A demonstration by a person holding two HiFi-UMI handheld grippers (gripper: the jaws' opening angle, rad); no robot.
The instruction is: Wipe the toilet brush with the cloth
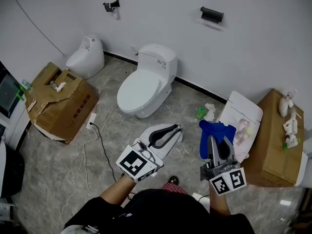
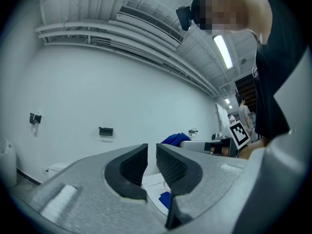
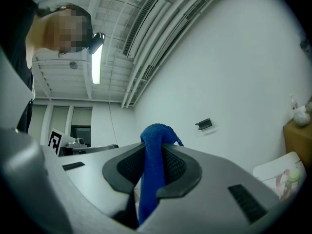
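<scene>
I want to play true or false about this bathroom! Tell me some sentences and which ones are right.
1. The right gripper holds a blue cloth. True.
2. The left gripper holds a brush. False: nothing is between its jaws.
3. The toilet has its lid up. False: the lid is down.
4. In the head view, a cardboard box sits on the floor left of the toilet. True.

Toilet (image 1: 146, 82) against rear wall (image 1: 258, 52), smaller toilet (image 1: 87, 56) to its left, carton (image 1: 61, 101) front-left of both, second carton (image 1: 275, 145) far right, cloth (image 1: 217, 129) between right gripper (image 1: 214, 139) jaws.
</scene>
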